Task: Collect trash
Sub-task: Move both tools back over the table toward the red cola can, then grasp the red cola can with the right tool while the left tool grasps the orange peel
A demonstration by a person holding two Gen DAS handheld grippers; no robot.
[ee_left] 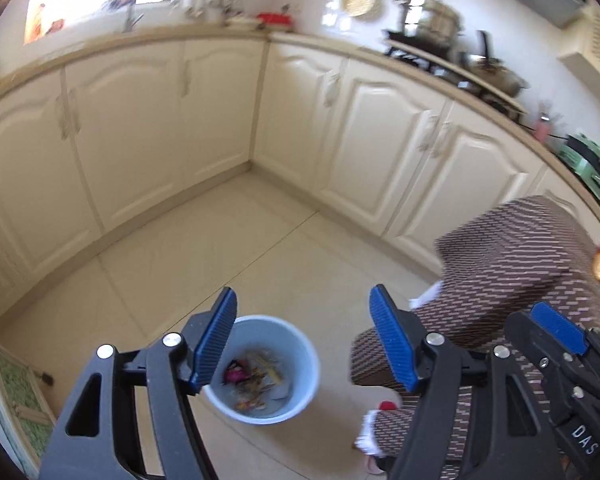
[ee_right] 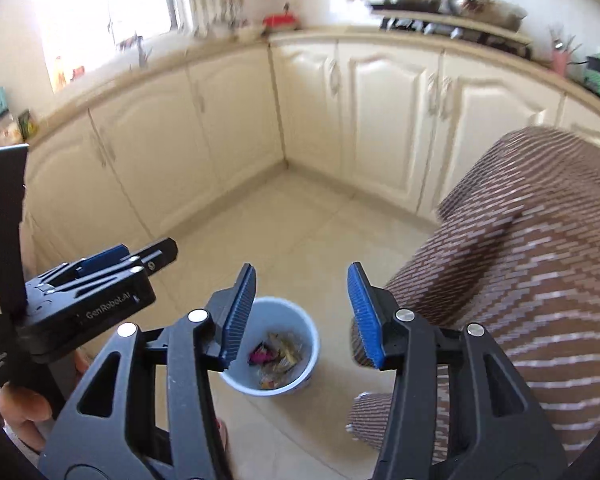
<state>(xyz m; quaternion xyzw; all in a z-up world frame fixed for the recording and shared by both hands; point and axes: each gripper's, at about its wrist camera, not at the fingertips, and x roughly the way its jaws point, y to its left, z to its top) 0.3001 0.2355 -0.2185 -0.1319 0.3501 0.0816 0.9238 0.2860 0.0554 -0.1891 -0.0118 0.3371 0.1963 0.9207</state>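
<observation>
Both claws, left [ee_left: 303, 344] and right [ee_right: 302, 316], hang apart and empty above the blue bin [ee_left: 305, 360] at 6 o'clock; wrappers lie inside, and the floor [ee_left: 228, 240], though blurred, seems free of litter.

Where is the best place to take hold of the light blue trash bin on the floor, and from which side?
Probably the upper rim of the light blue trash bin, from above. It stands upright on the floor with its mouth open, so one jaw could go inside and one outside the thin wall. The rim's left part looks easiest: the person's patterned trouser leg crowds the right.
</observation>
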